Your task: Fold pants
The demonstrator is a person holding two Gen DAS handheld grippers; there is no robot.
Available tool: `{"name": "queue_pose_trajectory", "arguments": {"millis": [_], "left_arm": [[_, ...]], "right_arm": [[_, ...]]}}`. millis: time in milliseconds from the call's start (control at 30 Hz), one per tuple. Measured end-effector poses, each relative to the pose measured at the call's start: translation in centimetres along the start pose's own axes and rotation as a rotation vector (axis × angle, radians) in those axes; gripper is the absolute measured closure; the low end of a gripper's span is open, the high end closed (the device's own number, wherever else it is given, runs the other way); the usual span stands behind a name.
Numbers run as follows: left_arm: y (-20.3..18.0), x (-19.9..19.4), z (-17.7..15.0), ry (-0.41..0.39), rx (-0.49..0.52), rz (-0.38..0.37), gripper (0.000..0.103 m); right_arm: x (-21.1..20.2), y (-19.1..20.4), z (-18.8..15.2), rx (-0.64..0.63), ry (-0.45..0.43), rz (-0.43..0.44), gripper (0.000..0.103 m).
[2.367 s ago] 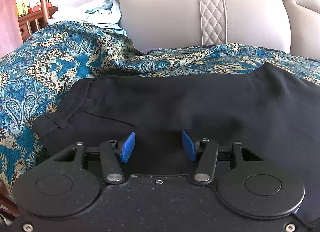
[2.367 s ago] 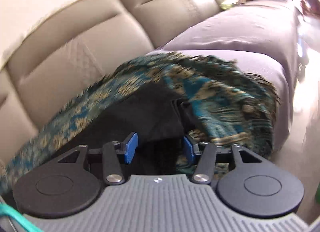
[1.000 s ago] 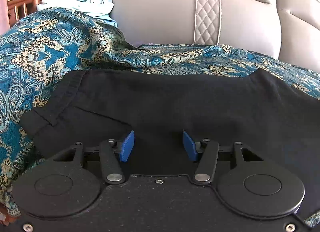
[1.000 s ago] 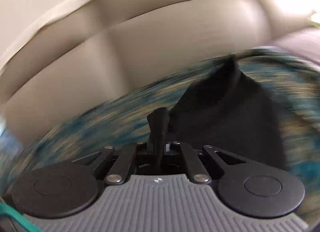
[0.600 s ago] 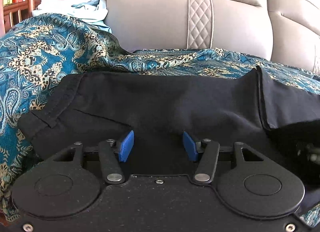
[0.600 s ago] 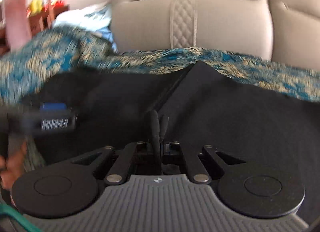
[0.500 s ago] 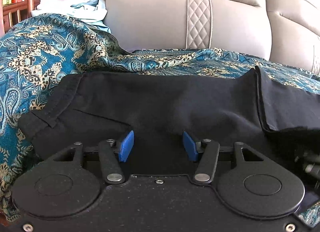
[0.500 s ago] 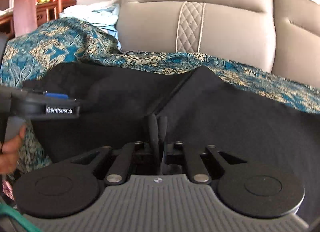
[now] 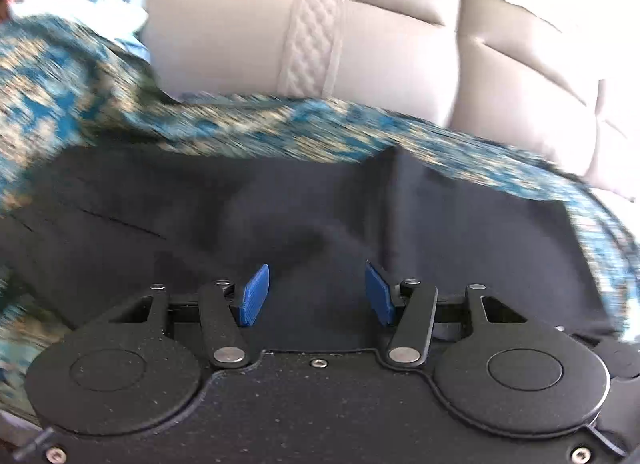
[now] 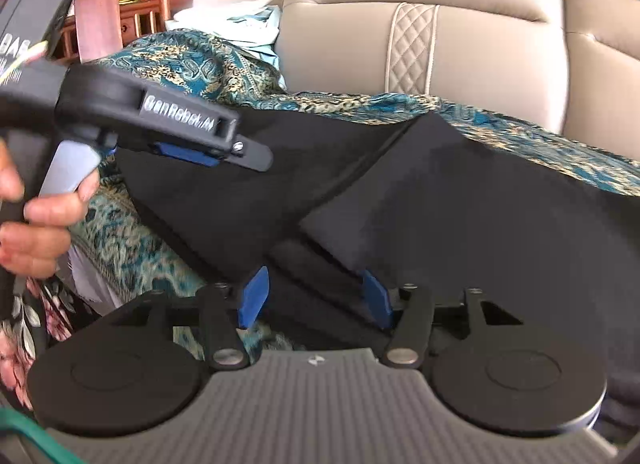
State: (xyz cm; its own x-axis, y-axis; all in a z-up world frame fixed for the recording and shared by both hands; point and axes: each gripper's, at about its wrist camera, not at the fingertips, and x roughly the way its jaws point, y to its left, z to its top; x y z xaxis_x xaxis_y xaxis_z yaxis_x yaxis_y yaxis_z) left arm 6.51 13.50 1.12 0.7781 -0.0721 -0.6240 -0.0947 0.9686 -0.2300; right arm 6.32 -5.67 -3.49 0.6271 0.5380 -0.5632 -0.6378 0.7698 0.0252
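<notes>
Black pants (image 9: 280, 215) lie across a teal paisley throw (image 9: 80, 95) on a sofa seat. In the right wrist view one end of the pants (image 10: 500, 223) is folded over the rest, its flap (image 10: 400, 183) lying diagonally. My right gripper (image 10: 314, 284) sits low at the flap's near corner. Its jaws are opening, with black cloth under the gap and the blue pads off it. My left gripper (image 9: 316, 276) is open over the middle of the pants and holds nothing. The right wrist view shows it as the left gripper (image 10: 240, 151), raised at the upper left.
The beige sofa back (image 9: 380, 43) rises right behind the throw. A person's hand (image 10: 36, 223) holds the left gripper's handle at the left edge. Light clothes (image 10: 248, 19) and wooden furniture (image 10: 136, 11) stand at the far left.
The right gripper, shut on the pants' end, swung it over onto the rest, then its jaws parted and let go. The left gripper lifted a little and its view shifted, still open.
</notes>
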Motion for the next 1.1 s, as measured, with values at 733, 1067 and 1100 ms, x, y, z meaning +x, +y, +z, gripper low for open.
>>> {"name": "queue_pose_trajectory", "arguments": {"millis": [733,1067,1100], "left_arm": [[-8.2,3.5,-2.3,-0.027,0.083,0.083,0.064],[-8.9,2.6,-3.0,-0.007,0.155,0.121,0.099],[-8.8,2.8,-3.3,0.008,0.166,0.126,0.098]], "right_arm": [[-7.5,-8.0,-6.9,0.151,-0.102,-0.678,0.028],[-6.8,-8.4,-6.5,0.223,-0.130,-0.623,0.028],[-6.8,-8.4,-6.7,0.229,-0.128,-0.624,0.028]]}}
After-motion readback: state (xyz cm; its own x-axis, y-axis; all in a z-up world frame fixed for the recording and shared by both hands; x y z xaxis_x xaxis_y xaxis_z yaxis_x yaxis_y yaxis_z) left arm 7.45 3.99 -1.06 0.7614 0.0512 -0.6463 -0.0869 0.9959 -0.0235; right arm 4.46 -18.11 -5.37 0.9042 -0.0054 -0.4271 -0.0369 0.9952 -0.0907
